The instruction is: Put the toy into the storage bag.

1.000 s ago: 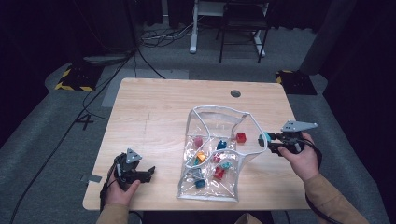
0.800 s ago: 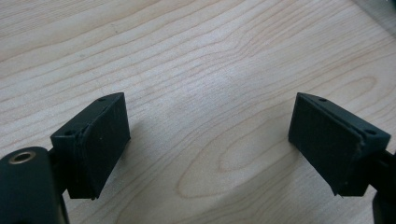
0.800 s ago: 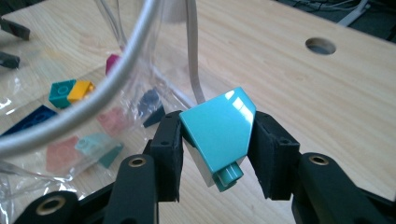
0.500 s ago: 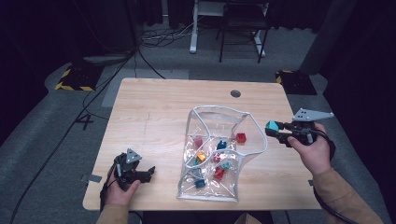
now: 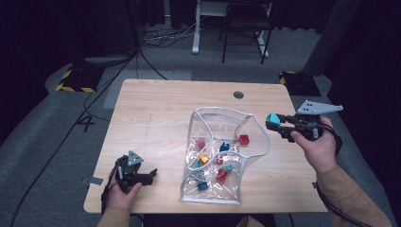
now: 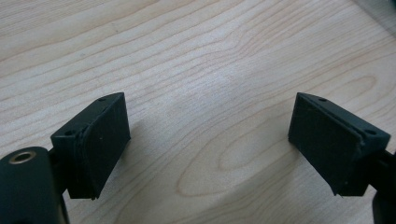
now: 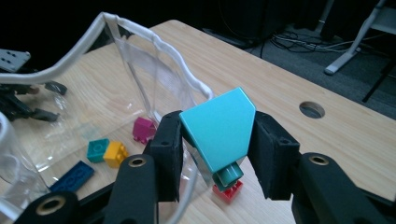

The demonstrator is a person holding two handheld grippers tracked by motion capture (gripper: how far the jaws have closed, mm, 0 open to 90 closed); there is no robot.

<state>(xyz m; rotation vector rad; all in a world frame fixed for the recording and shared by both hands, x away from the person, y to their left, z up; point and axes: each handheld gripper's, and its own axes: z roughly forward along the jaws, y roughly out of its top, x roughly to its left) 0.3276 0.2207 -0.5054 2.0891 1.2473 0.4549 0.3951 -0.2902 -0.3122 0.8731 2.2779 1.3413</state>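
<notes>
My right gripper (image 5: 275,124) (image 7: 217,135) is shut on a teal slanted block (image 7: 219,127) (image 5: 272,119) and holds it in the air, just right of the rim of a clear plastic bag (image 5: 213,161). The bag lies open on the wooden table (image 5: 156,113) with several small bricks inside, among them a magenta one (image 7: 142,128) and a yellow one (image 7: 116,152). A red brick (image 5: 244,139) (image 7: 227,190) lies below the raised block. At the table's near left, my left gripper (image 5: 150,176) (image 6: 208,144) rests low over bare wood, open with nothing between its fingers.
A round cable hole (image 5: 238,94) sits near the table's far edge. Behind the table are a chair and desk legs (image 5: 227,28), cables on the floor and a yellow-black striped plate (image 5: 73,80). The table's left half is bare wood.
My right gripper has risen with the teal block and shifted slightly right, away from the bag's rim. The left gripper has stayed put.
</notes>
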